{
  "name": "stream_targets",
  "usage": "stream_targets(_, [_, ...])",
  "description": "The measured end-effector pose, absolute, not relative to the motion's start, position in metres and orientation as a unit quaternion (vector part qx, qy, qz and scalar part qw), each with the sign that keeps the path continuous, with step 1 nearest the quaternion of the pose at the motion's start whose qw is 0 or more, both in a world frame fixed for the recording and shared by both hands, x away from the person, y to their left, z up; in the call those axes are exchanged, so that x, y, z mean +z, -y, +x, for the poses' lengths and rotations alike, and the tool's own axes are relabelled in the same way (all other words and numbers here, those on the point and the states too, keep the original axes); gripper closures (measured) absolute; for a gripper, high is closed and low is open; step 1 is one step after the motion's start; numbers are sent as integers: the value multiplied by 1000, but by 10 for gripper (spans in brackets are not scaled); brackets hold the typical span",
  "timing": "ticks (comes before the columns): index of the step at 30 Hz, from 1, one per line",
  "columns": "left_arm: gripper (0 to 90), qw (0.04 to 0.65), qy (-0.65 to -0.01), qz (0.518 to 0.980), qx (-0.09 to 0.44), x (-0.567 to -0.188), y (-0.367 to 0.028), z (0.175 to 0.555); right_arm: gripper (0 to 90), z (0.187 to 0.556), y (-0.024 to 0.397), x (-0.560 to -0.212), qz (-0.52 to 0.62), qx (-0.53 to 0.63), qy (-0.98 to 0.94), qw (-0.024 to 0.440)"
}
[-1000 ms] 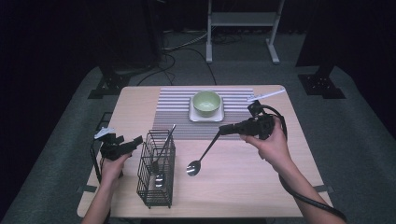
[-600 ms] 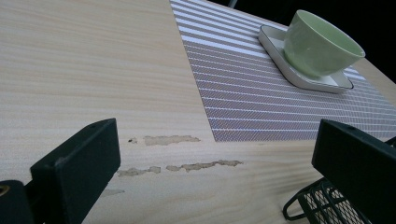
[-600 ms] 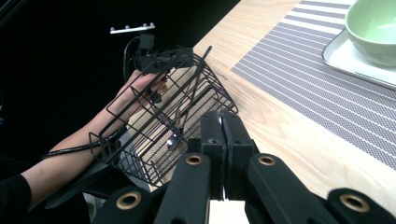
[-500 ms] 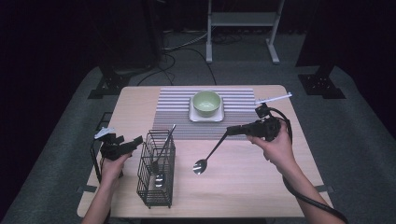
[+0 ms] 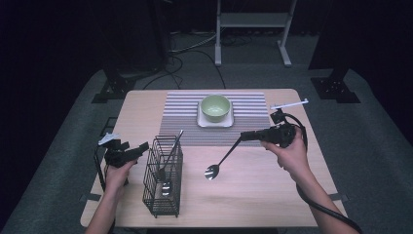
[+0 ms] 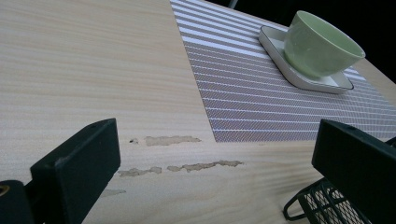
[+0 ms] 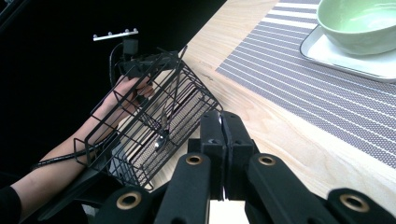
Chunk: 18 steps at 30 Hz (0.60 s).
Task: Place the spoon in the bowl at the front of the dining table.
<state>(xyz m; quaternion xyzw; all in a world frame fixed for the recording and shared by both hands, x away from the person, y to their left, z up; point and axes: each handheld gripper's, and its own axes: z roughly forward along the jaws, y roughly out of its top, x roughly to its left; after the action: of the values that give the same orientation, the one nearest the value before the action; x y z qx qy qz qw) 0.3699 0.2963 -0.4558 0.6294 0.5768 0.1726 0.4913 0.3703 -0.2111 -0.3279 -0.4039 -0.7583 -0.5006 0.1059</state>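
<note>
My right gripper [image 5: 245,134] is over the table's right half, shut on the handle end of a metal spoon [image 5: 220,162]. The spoon slants down and to the left, its bowl just above the wood. In the right gripper view the jaws [image 7: 223,133] are pressed together. A black wire basket [image 5: 163,178] stands at the front left with a utensil leaning inside it. Just left of the basket, my left gripper [image 5: 140,147] is held open with nothing between its jaws [image 6: 215,156]. A green bowl [image 5: 215,107] sits on a white square plate [image 5: 214,122].
A grey striped placemat [image 5: 185,117] covers the table's far middle, under the plate. Bare wood lies between the basket and the spoon and along the front edge [image 5: 243,209]. The right gripper's cable [image 5: 316,204] trails off the front right. The basket's corner [image 6: 327,207] is close to the left gripper's right jaw.
My right gripper has carried the spoon a little to the right and slightly lower. The left gripper and the basket have stayed where they were.
</note>
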Motion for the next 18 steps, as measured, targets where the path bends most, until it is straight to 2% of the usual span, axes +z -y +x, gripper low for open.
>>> stream_targets(18, [0,492,-577,628,172,-456,-296,370,889,378,219,-336,-422,-503,747,101])
